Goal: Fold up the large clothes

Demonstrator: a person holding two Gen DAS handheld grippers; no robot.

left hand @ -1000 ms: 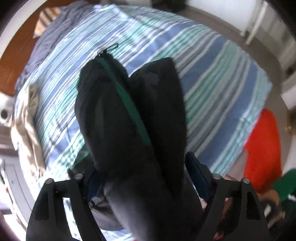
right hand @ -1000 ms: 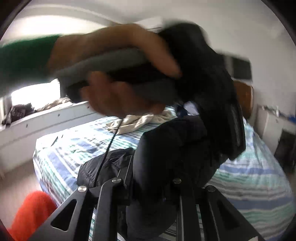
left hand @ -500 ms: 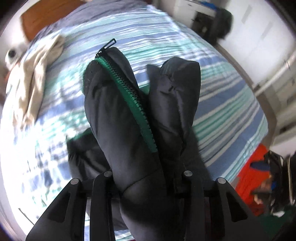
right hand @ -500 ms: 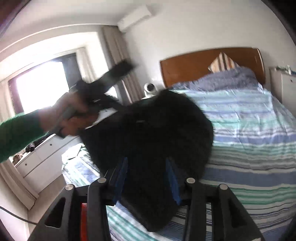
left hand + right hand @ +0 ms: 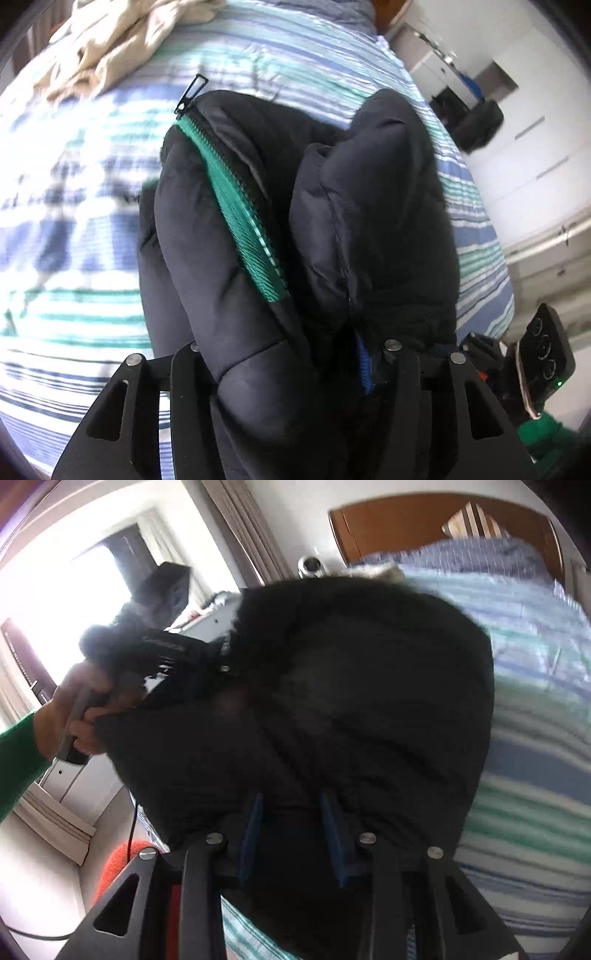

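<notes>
**Black jacket, green zip, striped bed**

I see my black jacket (image 5: 369, 221) with its green zipper (image 5: 243, 221) over a blue, teal and white striped bedspread (image 5: 74, 258); beige cloth (image 5: 110, 40) beyond, green sleeve (image 5: 18, 753), brown headboard (image 5: 388, 524).

Jacket (image 5: 258, 295) over bed (image 5: 74, 240), cloth heap (image 5: 110, 44) behind it

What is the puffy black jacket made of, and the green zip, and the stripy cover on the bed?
The black jacket looks like smooth, slightly shiny synthetic cloth with padding inside: it bulges between stitched seams. The green zipper seems to be woven tape with fine teeth, probably plastic. The striped bedcover looks like soft matte woven cloth, maybe cotton; it wrinkles softly.
</notes>
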